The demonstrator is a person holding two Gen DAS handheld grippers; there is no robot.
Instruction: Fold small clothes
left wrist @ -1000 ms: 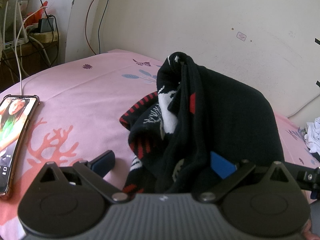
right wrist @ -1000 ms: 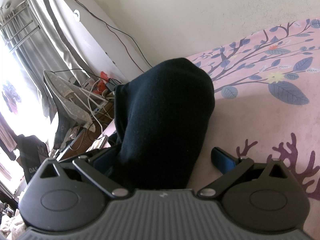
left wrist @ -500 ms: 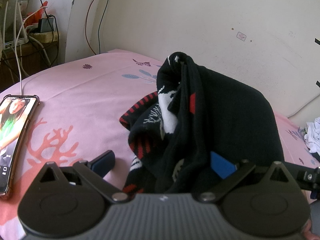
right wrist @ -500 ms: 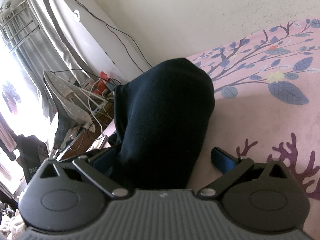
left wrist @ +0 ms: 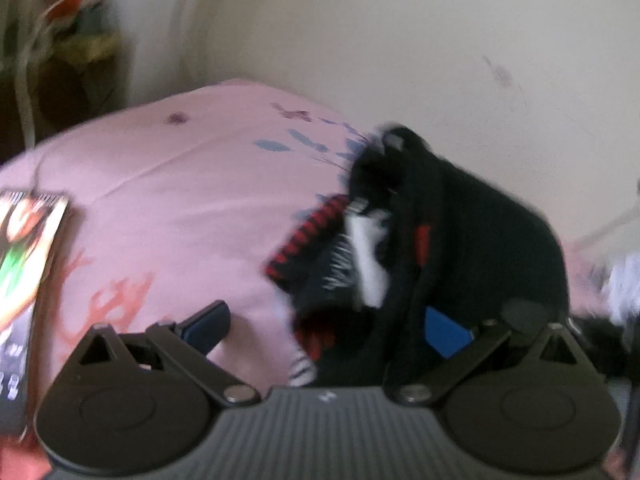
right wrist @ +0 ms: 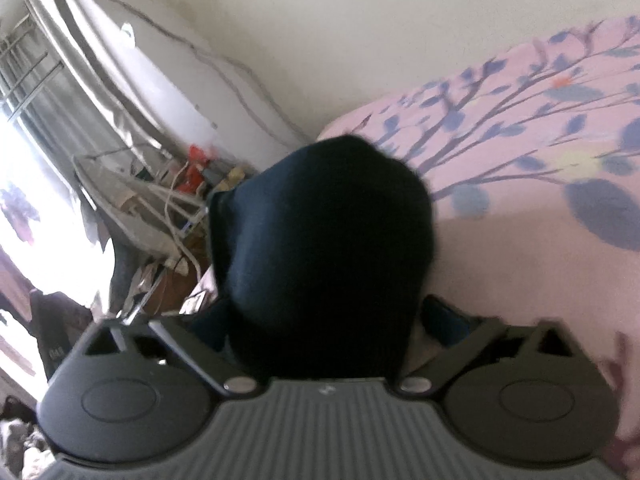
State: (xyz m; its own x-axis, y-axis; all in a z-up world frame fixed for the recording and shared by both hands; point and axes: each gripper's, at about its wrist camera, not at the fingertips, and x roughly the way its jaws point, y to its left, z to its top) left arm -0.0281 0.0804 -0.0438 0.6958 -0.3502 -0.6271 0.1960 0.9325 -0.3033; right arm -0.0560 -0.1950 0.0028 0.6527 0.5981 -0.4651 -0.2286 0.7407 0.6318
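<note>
The black knitted garment with red and white pattern (left wrist: 460, 248) stands bunched upright between both grippers; the left gripper (left wrist: 328, 320) and right gripper (right wrist: 324, 320) each gape wide around it, gripping nothing

Black patterned garment (left wrist: 460, 248) bunched between gripper (left wrist: 324, 320) fingers.

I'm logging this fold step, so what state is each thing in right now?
Black patterned garment: bunched, heaped on the pink bedsheet.
Left gripper: open, garment between its fingers.
Right gripper: open, dark cloth between its fingers.
Phone: screen lit, lying flat on the sheet.
</note>
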